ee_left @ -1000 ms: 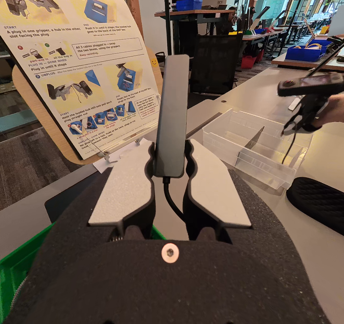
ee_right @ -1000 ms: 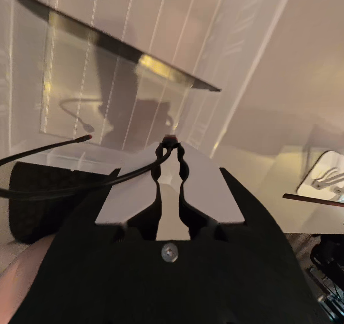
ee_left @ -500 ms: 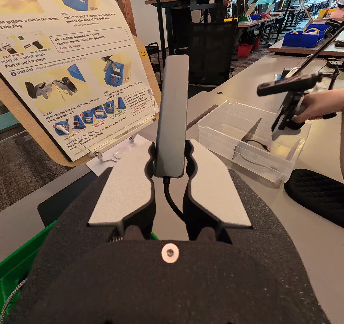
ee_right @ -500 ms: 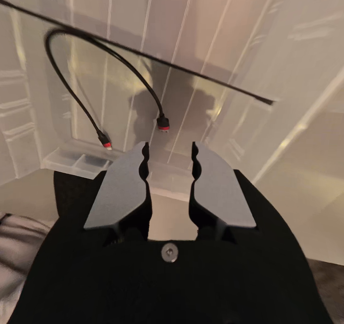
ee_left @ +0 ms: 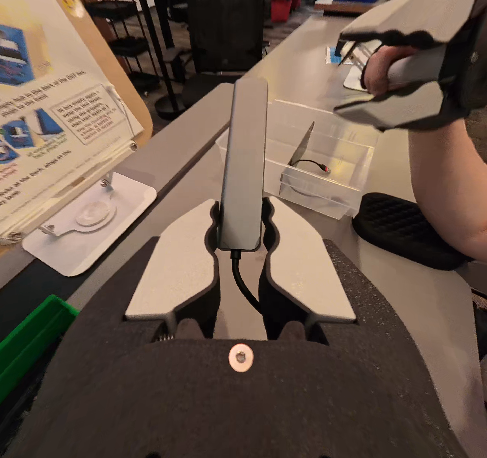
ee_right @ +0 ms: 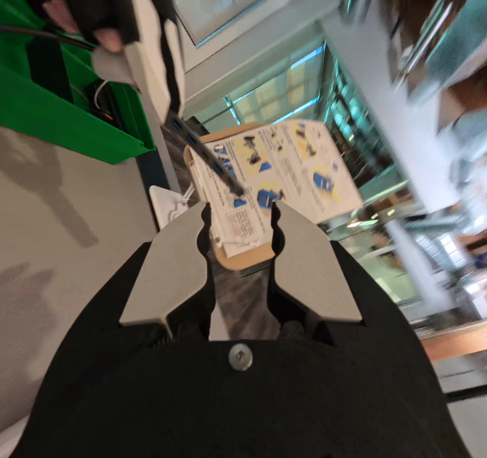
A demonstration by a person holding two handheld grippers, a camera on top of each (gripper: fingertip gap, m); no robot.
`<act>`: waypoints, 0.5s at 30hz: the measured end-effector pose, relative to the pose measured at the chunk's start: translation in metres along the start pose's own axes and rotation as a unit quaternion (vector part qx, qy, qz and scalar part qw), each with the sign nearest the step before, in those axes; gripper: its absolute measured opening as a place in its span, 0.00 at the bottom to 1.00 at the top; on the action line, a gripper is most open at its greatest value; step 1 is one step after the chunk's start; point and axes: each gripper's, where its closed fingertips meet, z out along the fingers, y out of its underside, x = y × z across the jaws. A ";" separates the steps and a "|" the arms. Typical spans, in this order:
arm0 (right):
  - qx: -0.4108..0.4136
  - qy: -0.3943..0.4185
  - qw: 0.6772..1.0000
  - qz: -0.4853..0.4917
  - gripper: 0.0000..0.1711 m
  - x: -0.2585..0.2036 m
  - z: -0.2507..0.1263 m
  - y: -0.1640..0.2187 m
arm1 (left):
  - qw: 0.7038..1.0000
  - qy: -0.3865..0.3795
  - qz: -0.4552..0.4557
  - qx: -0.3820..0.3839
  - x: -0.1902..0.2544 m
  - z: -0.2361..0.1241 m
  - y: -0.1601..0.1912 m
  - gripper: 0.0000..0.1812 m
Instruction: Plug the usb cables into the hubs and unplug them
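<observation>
My left gripper (ee_left: 241,204) is shut on the near end of a slim grey USB hub (ee_left: 243,155), which sticks up and away from me with its black lead hanging between the fingers. My right gripper (ee_left: 340,72) is open and empty, held in the air to the right of the hub's far end. In the right wrist view my right gripper (ee_right: 240,204) is rolled sideways and faces the hub's port edge (ee_right: 203,155), a short way off. A black cable with a red-banded plug (ee_left: 326,168) lies in the clear bin (ee_left: 316,189).
An instruction board (ee_left: 66,97) on a white stand is at the left, also in the right wrist view (ee_right: 284,171). A green bin (ee_left: 34,324) is near left. A black pad (ee_left: 400,229) lies right of the clear bin. A forearm (ee_left: 448,182) crosses at right.
My right gripper opened and dropped the red-plug cable into the clear bin, then rose and swung toward the hub, rolling sideways. My left gripper kept its hold on the hub and tilted down.
</observation>
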 end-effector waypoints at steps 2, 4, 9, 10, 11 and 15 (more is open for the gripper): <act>-0.002 -0.004 0.997 -0.071 0.26 -0.025 0.021 -0.010 | 1.000 0.011 0.000 -0.017 0.007 0.011 0.006 0.17; -0.015 0.012 0.992 -0.123 0.26 -0.038 0.037 -0.010 | 0.999 0.022 0.005 -0.036 0.013 0.020 0.013 0.17; -0.024 -0.020 0.985 -0.168 0.14 -0.064 0.049 -0.003 | 0.998 0.031 0.003 -0.061 0.017 0.031 0.023 0.17; -0.026 -0.023 0.986 -0.165 0.14 -0.064 0.050 -0.003 | 0.998 0.037 -0.003 -0.060 0.017 0.032 0.023 0.17; -0.027 -0.024 0.987 -0.160 0.15 -0.063 0.050 -0.002 | 0.997 0.043 -0.011 -0.057 0.017 0.032 0.023 0.17; -0.055 -0.059 0.987 -0.141 0.18 -0.070 0.050 0.005 | 0.996 0.073 -0.033 -0.043 0.022 0.030 0.019 0.17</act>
